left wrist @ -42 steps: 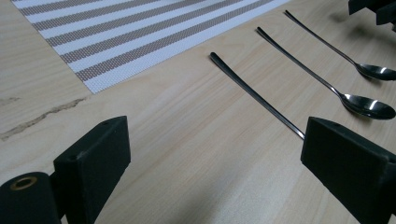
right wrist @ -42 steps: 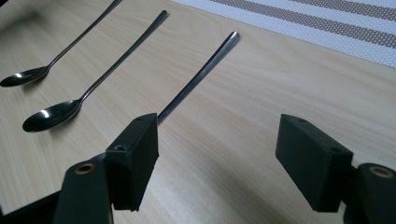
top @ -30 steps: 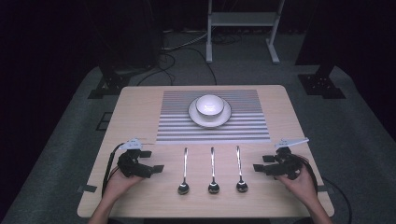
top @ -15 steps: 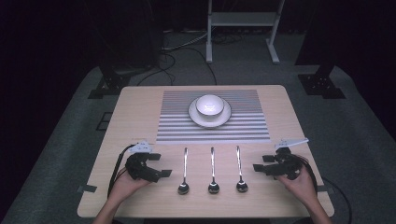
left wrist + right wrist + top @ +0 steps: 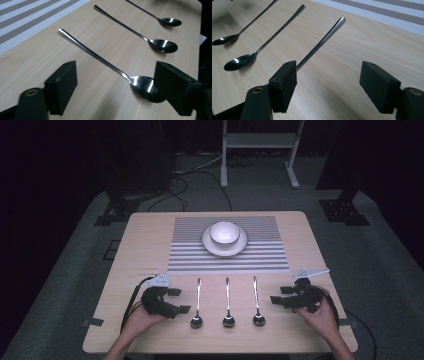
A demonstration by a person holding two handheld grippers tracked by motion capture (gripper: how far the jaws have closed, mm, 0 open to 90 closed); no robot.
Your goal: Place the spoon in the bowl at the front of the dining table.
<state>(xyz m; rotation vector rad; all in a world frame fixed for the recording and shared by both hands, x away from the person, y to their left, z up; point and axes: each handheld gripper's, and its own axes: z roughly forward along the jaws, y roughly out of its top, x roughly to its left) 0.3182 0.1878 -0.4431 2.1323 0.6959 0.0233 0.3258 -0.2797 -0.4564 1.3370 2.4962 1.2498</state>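
Observation:
Three steel spoons lie side by side on the wooden table (image 5: 140, 245), bowls toward me: a left spoon (image 5: 197, 301), a middle spoon (image 5: 227, 300) and a right spoon (image 5: 256, 297). My left gripper (image 5: 180, 300) is open just left of the left spoon, low over the table. In the left gripper view, that spoon (image 5: 100, 57) runs between the open jaws of the left gripper (image 5: 117, 83), its bowl close to the right jaw. My right gripper (image 5: 280, 295) is open to the right of the right spoon. In the right gripper view, that spoon's handle (image 5: 324, 40) passes behind the left jaw of the right gripper (image 5: 330, 85).
A white bowl (image 5: 224, 232) sits on a white plate (image 5: 240, 246) on a grey striped placemat (image 5: 185, 255) at the back of the table. Bare wood lies on both sides of the mat. Cables and stand feet are on the floor beyond.
My left gripper has slid right toward the left spoon, so its open jaws now reach the spoon. The right gripper and the spoons have stayed put.

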